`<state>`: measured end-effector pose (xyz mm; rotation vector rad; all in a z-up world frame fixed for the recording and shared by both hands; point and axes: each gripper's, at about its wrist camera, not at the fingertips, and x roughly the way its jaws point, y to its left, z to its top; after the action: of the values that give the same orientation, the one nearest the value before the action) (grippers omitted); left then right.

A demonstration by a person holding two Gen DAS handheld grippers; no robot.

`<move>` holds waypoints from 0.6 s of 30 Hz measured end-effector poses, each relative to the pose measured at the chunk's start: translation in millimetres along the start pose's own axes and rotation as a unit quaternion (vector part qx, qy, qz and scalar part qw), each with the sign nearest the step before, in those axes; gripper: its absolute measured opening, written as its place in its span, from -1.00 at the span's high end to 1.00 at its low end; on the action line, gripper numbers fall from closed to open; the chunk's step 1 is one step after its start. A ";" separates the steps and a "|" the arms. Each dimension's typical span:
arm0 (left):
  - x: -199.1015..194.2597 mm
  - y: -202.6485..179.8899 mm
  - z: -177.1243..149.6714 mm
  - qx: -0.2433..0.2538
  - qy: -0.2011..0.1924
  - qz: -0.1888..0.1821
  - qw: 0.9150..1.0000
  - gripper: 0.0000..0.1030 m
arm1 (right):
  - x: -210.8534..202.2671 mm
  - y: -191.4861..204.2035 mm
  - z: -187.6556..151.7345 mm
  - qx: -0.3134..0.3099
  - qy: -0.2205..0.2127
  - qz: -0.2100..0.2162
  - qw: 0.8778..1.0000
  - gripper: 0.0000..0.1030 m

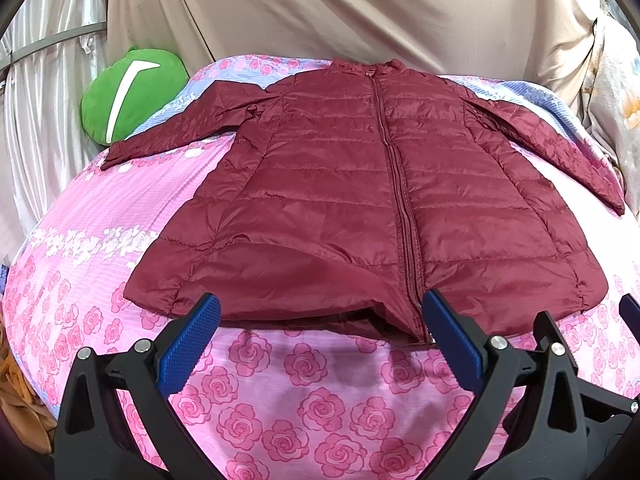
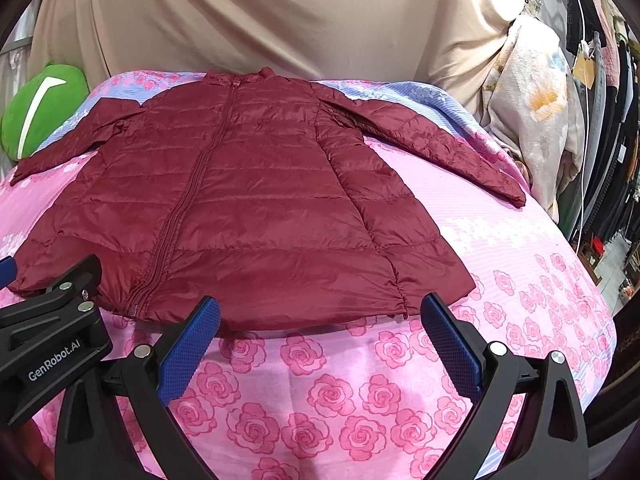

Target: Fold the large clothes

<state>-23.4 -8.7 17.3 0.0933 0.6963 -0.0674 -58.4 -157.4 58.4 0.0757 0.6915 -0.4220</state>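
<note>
Maroon quilted jacket [image 1: 360, 200] on rose-print sheet [image 1: 304, 400]

One maroon jacket [image 1: 360, 200] with two sleeves spread on the bed [image 1: 300, 400]; one green cushion [image 1: 132, 92] left of the jacket; two grippers, left [image 1: 320, 332] and right [image 2: 320, 332], four blue pads near the jacket's hem
</note>
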 end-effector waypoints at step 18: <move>2.0 -1.9 -2.3 0.001 0.000 0.001 1.000 -0.91 | 0.9 1.6 -0.6 -0.001 0.001 0.000 1.000 -0.90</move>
<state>-23.5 -10.4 14.2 0.0967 0.6959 -0.0664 -57.5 -156.1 57.3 0.0741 0.6941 -0.4211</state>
